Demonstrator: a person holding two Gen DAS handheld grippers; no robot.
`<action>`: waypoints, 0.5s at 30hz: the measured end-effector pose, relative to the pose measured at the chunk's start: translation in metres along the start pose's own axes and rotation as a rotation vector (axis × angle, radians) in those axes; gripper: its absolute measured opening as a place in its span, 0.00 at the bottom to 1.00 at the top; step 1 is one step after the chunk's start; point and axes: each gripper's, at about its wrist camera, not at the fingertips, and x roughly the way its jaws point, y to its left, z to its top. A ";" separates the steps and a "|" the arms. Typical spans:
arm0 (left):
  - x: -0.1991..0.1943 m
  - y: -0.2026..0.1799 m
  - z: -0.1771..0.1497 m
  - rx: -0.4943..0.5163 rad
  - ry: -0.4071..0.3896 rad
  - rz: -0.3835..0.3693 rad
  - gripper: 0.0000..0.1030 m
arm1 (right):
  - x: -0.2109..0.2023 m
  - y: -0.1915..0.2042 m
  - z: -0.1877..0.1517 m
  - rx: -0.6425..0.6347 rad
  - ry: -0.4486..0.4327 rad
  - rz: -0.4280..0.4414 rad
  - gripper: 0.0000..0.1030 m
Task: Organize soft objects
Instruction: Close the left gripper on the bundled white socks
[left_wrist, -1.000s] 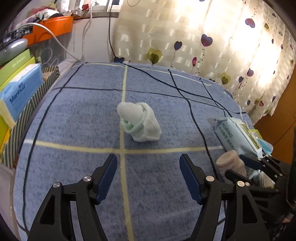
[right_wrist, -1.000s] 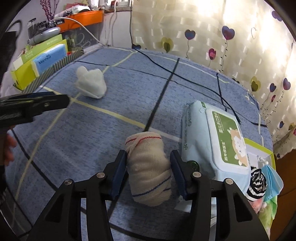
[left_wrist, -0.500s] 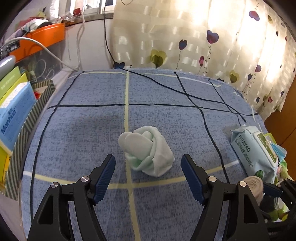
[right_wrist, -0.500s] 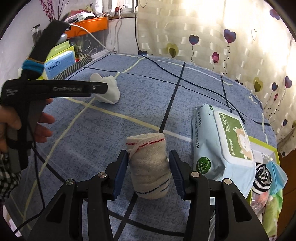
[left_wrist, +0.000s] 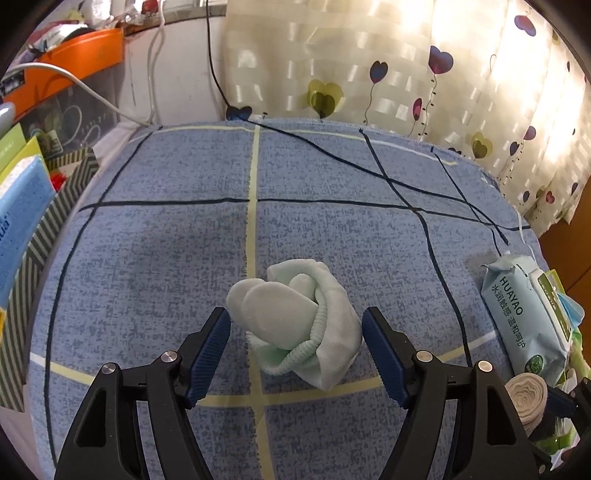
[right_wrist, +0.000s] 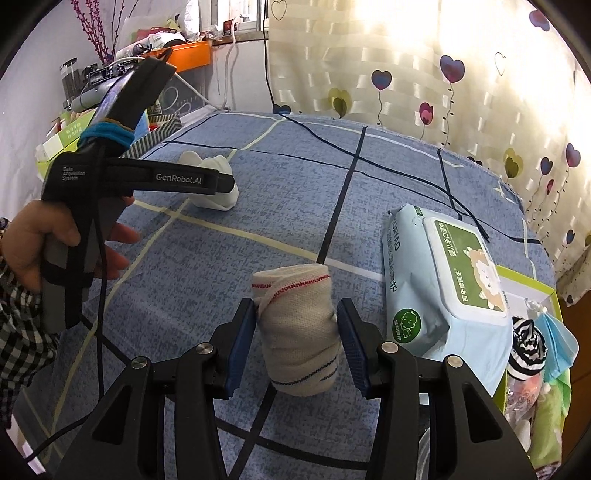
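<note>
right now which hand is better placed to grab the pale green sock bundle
Left. The left gripper is open with the sock bundle lying between its fingers, while the right gripper is already clamped on the bandage roll.

Left gripper (left_wrist: 295, 347) nearer sock bundle (left_wrist: 295, 325)

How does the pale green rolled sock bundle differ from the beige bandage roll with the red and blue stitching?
The pale green rolled sock bundle is a loose, lumpy ball lying on the blue cloth; the beige bandage roll is a tight cylinder. The sock bundle is plain mint; the bandage roll carries red and blue stitch lines. The left gripper stands open around the sock bundle, while the right gripper is shut on the bandage roll. Both are soft rolled fabric.
</note>
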 end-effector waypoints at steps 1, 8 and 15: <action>0.001 0.000 0.000 -0.002 0.003 0.003 0.72 | 0.000 0.000 0.000 0.000 0.000 0.000 0.45; 0.006 0.000 -0.001 -0.018 0.002 0.021 0.72 | 0.001 -0.002 0.000 0.003 -0.002 0.005 0.45; 0.009 0.001 0.000 -0.030 0.008 0.024 0.67 | 0.001 -0.002 0.000 0.009 -0.003 0.005 0.45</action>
